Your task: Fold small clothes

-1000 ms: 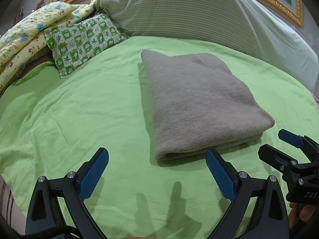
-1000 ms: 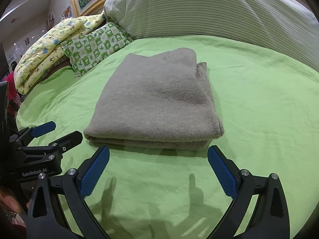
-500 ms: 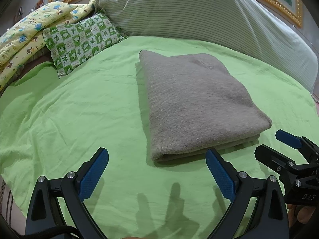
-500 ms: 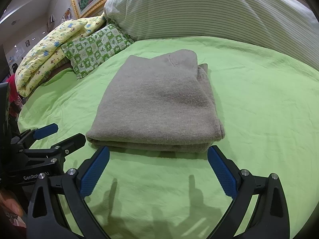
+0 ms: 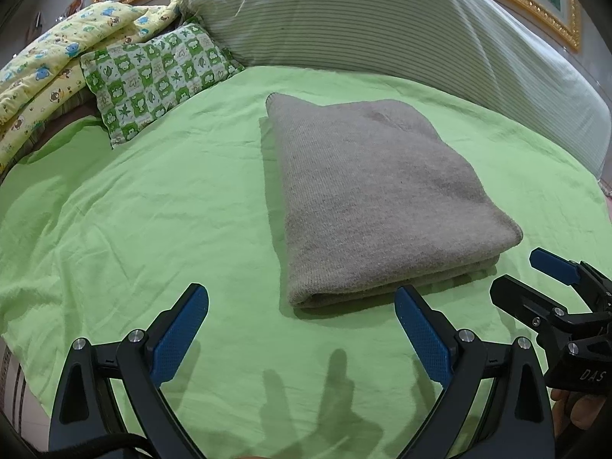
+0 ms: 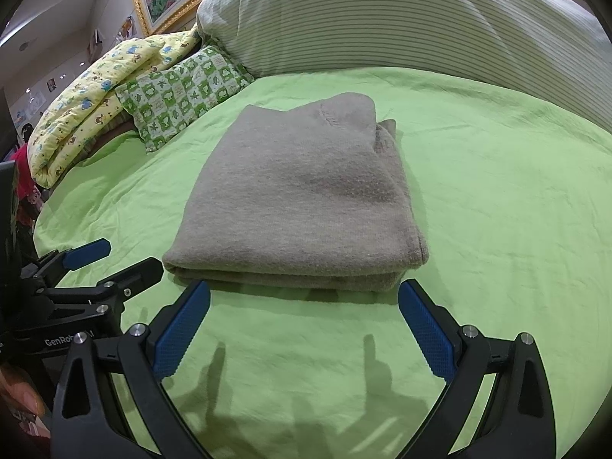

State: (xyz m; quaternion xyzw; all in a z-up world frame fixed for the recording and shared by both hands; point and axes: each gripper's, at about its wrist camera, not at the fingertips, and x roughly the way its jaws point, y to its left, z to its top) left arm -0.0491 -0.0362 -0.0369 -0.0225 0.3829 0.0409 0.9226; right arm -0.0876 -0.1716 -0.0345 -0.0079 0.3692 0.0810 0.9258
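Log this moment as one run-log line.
phase: fold done | garment: grey, folded, flat on green sheet | left gripper: open, empty, near edge | right gripper: open, empty, near edge | contact: none

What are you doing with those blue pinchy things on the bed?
Someone is folding small clothes with a two-finger gripper in each hand. A grey knitted garment lies folded into a neat rectangle on the green bed sheet. The left gripper and the right gripper both hang open just in front of its near edge, touching nothing. Behind it are a big striped pillow, a green checked pillow and a yellow quilt.
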